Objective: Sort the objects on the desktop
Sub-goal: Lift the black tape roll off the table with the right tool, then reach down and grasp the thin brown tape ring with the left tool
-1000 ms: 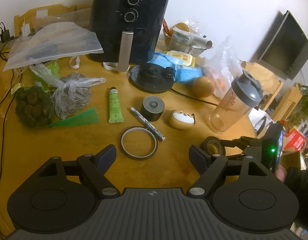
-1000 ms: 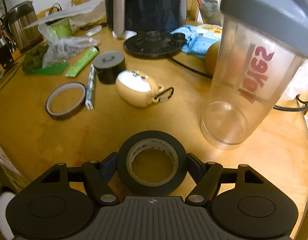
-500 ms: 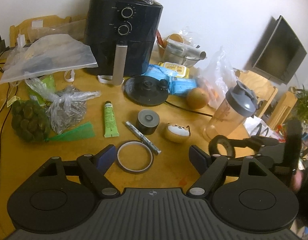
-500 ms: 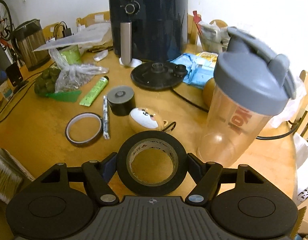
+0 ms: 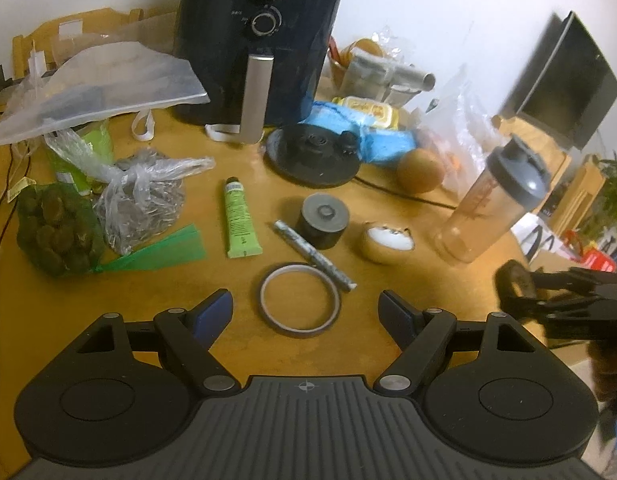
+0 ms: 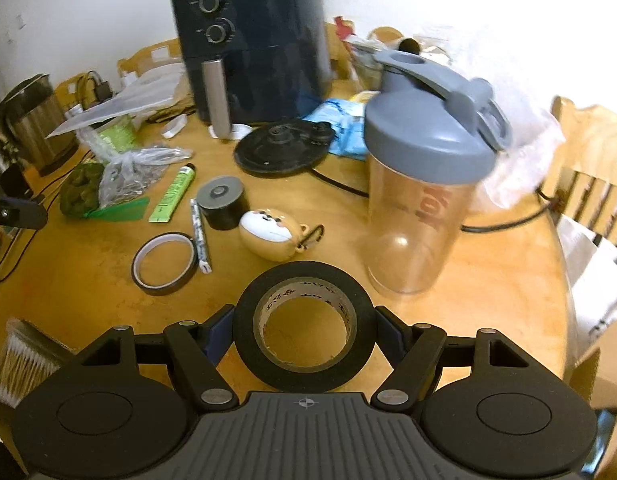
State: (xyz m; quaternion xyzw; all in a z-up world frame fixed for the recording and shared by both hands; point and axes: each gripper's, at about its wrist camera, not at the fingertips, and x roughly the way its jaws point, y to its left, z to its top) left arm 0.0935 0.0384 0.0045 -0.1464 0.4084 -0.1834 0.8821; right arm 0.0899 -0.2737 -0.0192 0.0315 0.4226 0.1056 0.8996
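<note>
Right gripper point(image 6: 304, 334) has its jaws clamped on the black roll of electrical tape point(image 6: 304, 326), one pad on each side of the roll, low and centre in the right wrist view. You can see the wooden table point(image 6: 488, 280) through the hole of the roll. From the left wrist view the same roll point(image 5: 514, 280) shows at the far right edge, a bit blurry.

Left gripper point(image 5: 304, 314) has its jaws apart with nothing between them. Just above it in that view, a thin ring of tape point(image 5: 300, 300) lies flat on the table, with a small grey wrapped stick point(image 5: 314, 256) touching its upper right rim.

Rest of the clutter, going by the left wrist view:
- green tube point(image 5: 240, 218) left of centre
- short dark round canister point(image 5: 323, 221) in the middle, close to the stick's upper end
- little dog-face case point(image 5: 388, 242) just right of the canister
- clear shaker bottle with a grey lid point(image 5: 496, 204) standing upright at the right
- black air fryer point(image 5: 260, 40) at the top centre, with a black round kettle base point(image 5: 314, 158) in front of it
- bags of nuts and seeds point(image 5: 100, 208) on the left
</note>
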